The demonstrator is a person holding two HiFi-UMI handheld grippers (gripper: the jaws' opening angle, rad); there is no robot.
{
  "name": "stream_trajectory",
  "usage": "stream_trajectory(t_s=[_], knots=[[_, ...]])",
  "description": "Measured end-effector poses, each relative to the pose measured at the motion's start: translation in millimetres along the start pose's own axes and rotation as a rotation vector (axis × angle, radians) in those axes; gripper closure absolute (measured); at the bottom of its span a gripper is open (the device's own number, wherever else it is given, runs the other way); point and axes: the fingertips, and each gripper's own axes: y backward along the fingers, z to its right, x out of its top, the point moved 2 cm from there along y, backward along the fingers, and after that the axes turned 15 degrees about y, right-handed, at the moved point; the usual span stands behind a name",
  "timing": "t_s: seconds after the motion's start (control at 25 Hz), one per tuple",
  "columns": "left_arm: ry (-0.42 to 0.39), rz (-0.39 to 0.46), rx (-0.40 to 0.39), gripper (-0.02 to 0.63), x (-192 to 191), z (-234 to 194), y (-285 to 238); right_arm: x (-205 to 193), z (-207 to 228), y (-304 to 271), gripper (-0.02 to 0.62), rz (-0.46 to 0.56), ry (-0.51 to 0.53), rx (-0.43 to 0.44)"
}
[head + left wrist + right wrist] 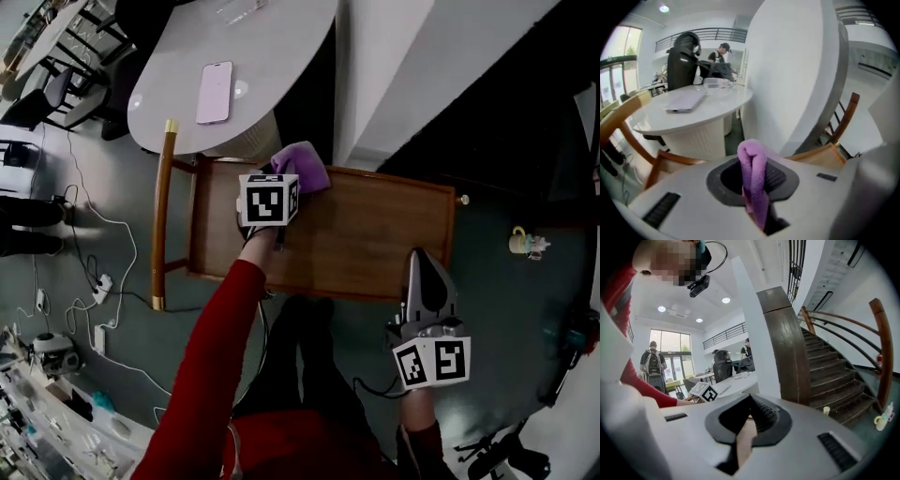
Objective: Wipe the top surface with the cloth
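The left gripper (284, 184) is clenched on a purple cloth (305, 166); in the left gripper view the cloth stands bunched in a fold between the jaws and hangs down past them; in the head view it lies at the far left corner of the wooden top (375, 234), with the gripper just behind it over the top's left part; a red sleeve (220, 328) runs back from the gripper across the top's near edge. The right gripper (422, 264) sits at the top's near right edge; its jaws are closed tip to tip with nothing held, and only a wedge of brown wood shows below the tips. Beyond the top's far left corner stands a white table (281, 37) with a phone (214, 92) lying on it; right of the top, on the floor, stands a small figurine (530, 244).
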Motion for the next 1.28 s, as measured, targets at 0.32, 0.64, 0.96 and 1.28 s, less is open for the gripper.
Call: stream_trajectory(t_s=[0.32,0.64,0.96,1.28], knots=[[0.031,0.104,0.334,0.541,7.5,-145.3,61.5,8.5,-36.0,-28.9,0.583,0.028,0.016,0.094],[-0.078,0.152,0.069,0.541,16.7,-32.9,85.9,6.7,-18.5,-12.2,0.583,0.037,0.011,-0.006],[-0.033,-0.058,-0.53,0.541,-59.5,235.9,50.7,1.5,27.5,53.9,0.583,0.028,-0.018,-0.221],[-0.149,-0.219,-0.397,0.541,-134.3,237.4,12.1,-10.7,38.2,84.7,0.583,-0.004,-0.026,-0.233]])
